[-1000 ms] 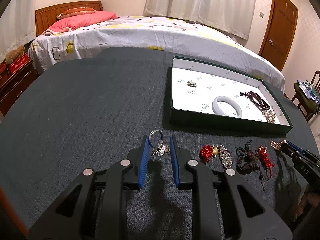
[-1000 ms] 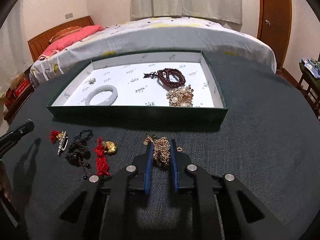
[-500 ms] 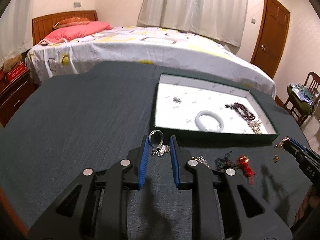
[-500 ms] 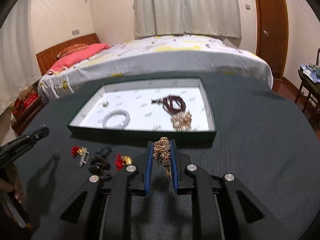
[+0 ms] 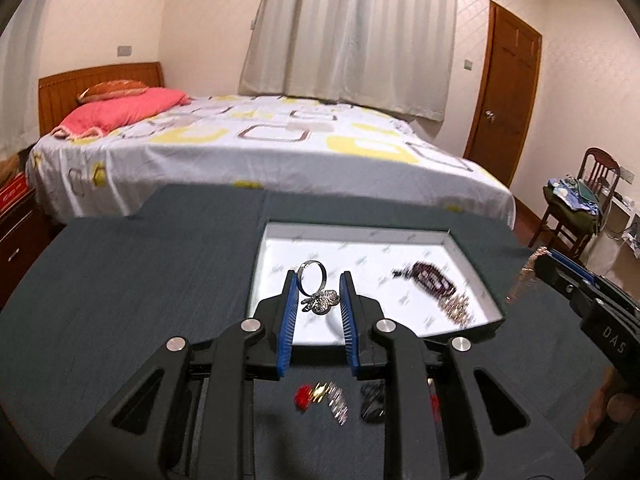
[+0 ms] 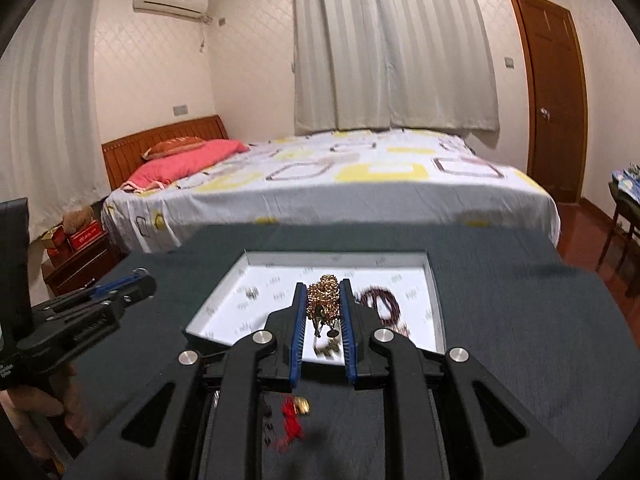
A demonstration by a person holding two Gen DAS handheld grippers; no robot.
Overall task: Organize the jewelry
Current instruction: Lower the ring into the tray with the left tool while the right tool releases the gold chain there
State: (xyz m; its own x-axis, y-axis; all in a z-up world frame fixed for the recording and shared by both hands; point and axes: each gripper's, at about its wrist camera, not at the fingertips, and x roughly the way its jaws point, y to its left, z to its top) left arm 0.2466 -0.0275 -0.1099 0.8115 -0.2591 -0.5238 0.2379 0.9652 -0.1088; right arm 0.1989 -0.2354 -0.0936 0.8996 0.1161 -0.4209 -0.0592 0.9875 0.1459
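Observation:
My left gripper (image 5: 319, 285) is shut on a silver ring (image 5: 316, 290) with a butterfly ornament and holds it in the air above the near edge of the white-lined jewelry tray (image 5: 352, 240). My right gripper (image 6: 323, 293) is shut on a gold chain piece (image 6: 324, 300) and holds it above the same tray (image 6: 336, 258). In the right wrist view a dark red bead bracelet (image 6: 380, 302) lies in the tray. It also shows in the left wrist view (image 5: 434, 282). The right gripper shows at the right edge of the left wrist view (image 5: 532, 264).
Loose pieces lie on the dark grey table (image 5: 140, 280) in front of the tray: a red and gold charm (image 5: 312, 394), a silver brooch (image 5: 338, 404), a black cord (image 5: 372, 402). A bed (image 5: 248, 140) stands behind the table. A chair (image 5: 576, 208) stands at right.
Both grippers have lifted their pieces off the table and moved forward over the tray. The views have tilted up toward the room.

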